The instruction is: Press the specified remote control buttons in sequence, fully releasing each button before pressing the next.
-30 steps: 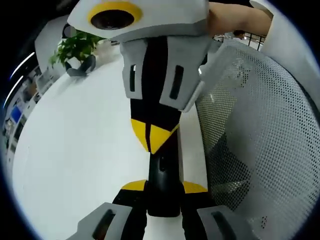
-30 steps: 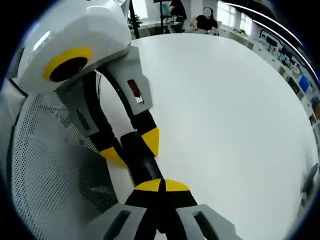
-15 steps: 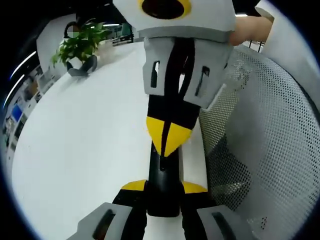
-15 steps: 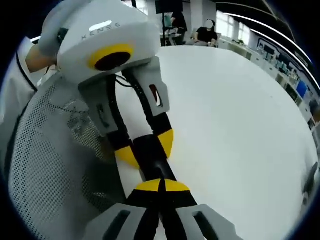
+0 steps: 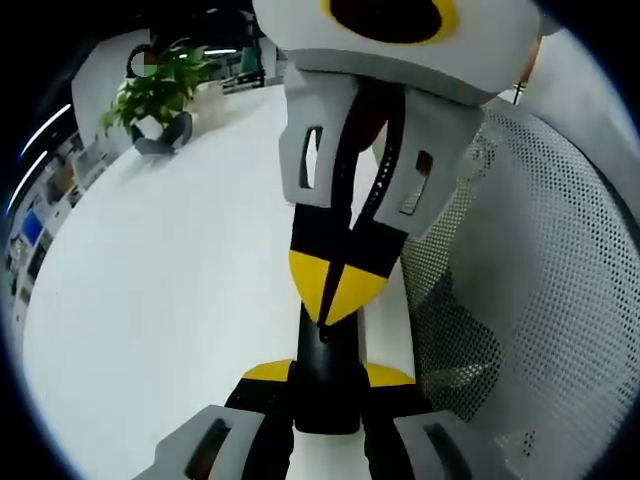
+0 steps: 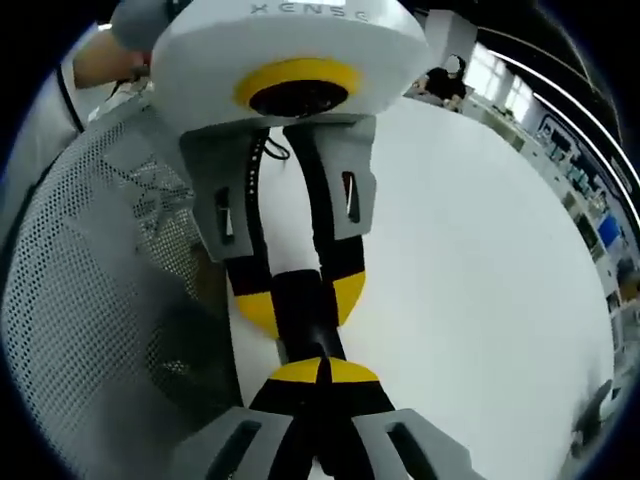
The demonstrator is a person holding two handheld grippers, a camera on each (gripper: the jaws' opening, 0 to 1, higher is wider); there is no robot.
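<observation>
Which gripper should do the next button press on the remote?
Right, most likely. The left gripper is shut on the remote, holding it by its sides. The right gripper has its jaws closed, tips poised over the remote's top face, so it looks best placed to press.

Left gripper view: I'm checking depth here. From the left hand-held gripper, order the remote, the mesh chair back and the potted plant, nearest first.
1. Remote, held between its jaws.
2. Mesh chair back, on the view's right side.
3. Potted plant, far across the white table, upper left.

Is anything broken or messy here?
Nothing looks broken or spilled. The left gripper is shut on the black remote, the right gripper's closed tips touch it, and the white table looks tidy.
</observation>
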